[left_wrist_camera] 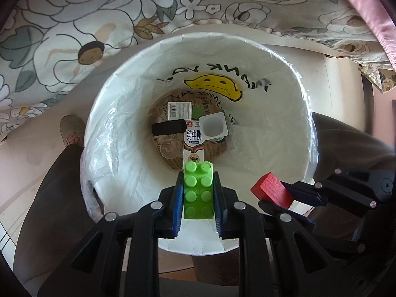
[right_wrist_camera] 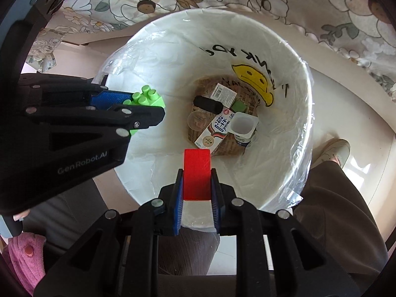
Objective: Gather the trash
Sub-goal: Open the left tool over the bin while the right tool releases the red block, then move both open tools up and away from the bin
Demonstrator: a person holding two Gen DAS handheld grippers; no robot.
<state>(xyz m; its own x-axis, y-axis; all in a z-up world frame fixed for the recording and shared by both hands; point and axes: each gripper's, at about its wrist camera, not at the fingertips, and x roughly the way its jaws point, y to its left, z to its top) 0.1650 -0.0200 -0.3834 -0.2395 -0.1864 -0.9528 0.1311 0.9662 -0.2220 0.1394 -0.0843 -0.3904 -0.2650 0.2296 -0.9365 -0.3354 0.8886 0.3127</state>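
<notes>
So in the left wrist view, far left of the frame is a floral cloth [left_wrist_camera: 74,24] across the top and a shoe [left_wrist_camera: 71,130] on the floor at mid left. Middle of the frame is the white bin [left_wrist_camera: 118,128] with a plastic liner, seen from above, a yellow smiley face [left_wrist_camera: 215,84] printed on the far inner wall. Down at the bottom of it: a black cylinder [left_wrist_camera: 168,130], a milk carton [left_wrist_camera: 194,143] and an empty white cup [left_wrist_camera: 214,128] just right of the carton. The left gripper [left_wrist_camera: 198,195] sits lower centre, jaws clamped tight on a green toy brick [left_wrist_camera: 198,190] that hangs over the bin's opening. Lower right, the right gripper [left_wrist_camera: 284,198] pokes in with a red block [left_wrist_camera: 271,191] pinched in it, at the bin's near rim.

Right wrist view, left to right: the left gripper [right_wrist_camera: 138,106] comes in from mid left holding the green toy brick [right_wrist_camera: 146,99] above the bin's left side. Centre is the bin [right_wrist_camera: 173,57] again, same junk in the bottom, the milk carton [right_wrist_camera: 214,131] next to the white cup [right_wrist_camera: 243,123]. Lower centre, the right gripper [right_wrist_camera: 196,185] is closed hard on the red block [right_wrist_camera: 197,173], which pokes out over the near rim. Far right there's a trouser leg [right_wrist_camera: 334,198] and a shoe [right_wrist_camera: 334,151].
</notes>
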